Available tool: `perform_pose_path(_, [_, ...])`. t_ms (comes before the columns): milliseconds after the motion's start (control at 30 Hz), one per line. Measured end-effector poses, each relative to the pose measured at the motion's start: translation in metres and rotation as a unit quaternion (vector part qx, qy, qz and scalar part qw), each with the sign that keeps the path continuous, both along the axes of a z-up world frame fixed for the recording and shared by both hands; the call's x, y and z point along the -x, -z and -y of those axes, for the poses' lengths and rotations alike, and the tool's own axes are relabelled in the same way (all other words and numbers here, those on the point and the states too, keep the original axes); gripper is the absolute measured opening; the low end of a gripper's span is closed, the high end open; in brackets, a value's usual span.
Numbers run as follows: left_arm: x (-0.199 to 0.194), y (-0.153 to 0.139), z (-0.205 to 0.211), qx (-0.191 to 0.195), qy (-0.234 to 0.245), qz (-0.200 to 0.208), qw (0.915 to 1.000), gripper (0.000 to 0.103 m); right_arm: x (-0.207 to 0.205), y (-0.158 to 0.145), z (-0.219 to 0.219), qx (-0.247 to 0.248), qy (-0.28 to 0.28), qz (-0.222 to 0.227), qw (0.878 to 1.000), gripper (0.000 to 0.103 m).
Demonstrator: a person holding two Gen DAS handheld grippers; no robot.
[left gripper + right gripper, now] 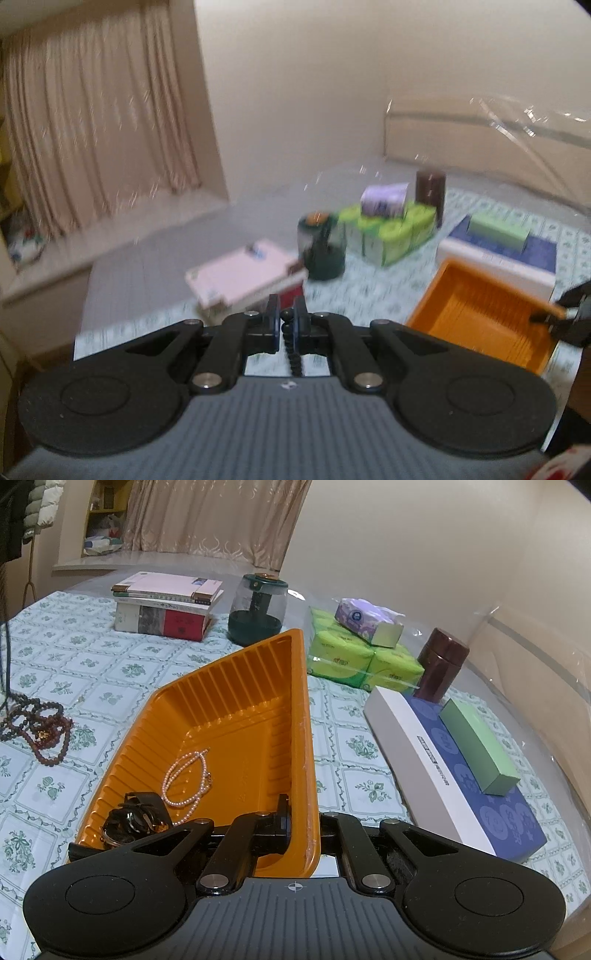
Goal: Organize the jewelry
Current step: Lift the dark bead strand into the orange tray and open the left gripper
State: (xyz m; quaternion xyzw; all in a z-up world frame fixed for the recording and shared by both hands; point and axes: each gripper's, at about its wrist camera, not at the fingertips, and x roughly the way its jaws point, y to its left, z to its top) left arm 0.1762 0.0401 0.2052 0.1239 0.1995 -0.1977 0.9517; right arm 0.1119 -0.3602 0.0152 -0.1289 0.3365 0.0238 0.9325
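Note:
My left gripper (287, 321) is shut on a string of dark beads (293, 350) that hangs between its fingers, above the table. My right gripper (301, 823) is shut on the right rim of the orange tray (236, 705), one finger inside, the other hidden outside. In the tray lie a pink pearl necklace (184, 779) and a dark shiny brooch or watch (135, 821). Dark and red bead necklaces (40, 723) lie on the tablecloth at the left, a strand rising out of view. The tray (476, 314) shows in the left wrist view with the right gripper's fingers (565, 314) on its rim.
A stack of books (166, 605), a dark green jar (258, 609), green tissue packs (354, 653) with a purple pack on top, a brown canister (441, 664) and a white-and-blue box (454, 771) bearing a green box stand behind and right of the tray.

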Motion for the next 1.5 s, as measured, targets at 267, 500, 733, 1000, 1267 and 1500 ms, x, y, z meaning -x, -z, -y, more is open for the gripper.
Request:
perform_pose_path(267, [-0.004, -0.074, 0.058, 0.018, 0.057, 0.062, 0.9963, 0.005, 0.0, 0.0, 0.0, 0.0, -0.001, 0.001, 1.0, 0.005])
perform_pose_path(500, [-0.015, -0.107, 0.124, 0.012, 0.111, 0.088, 0.9899, 0.005, -0.001, 0.0, 0.001, -0.004, -0.001, 0.002, 1.0, 0.005])
perform_pose_path(733, [-0.032, -0.081, 0.184, -0.007, 0.152, 0.061, 0.9865, 0.005, -0.002, 0.002, 0.004, -0.009, 0.0, 0.0, 1.0, 0.005])
perform_pose_path(1000, [-0.052, -0.008, 0.232, -0.04, 0.182, -0.014, 0.9823, 0.005, -0.003, 0.003, 0.006, -0.011, -0.001, -0.002, 1.0, 0.005])
perform_pose_path(1267, [-0.064, 0.042, 0.252, -0.067, 0.193, -0.066, 0.9767, 0.005, -0.003, 0.004, 0.008, -0.01, -0.006, -0.007, 1.0, 0.005])
perform_pose_path(1500, [-0.079, 0.085, 0.263, -0.08, 0.188, -0.117, 0.972, 0.005, -0.003, 0.004, 0.007, -0.013, -0.005, -0.008, 1.0, 0.005])
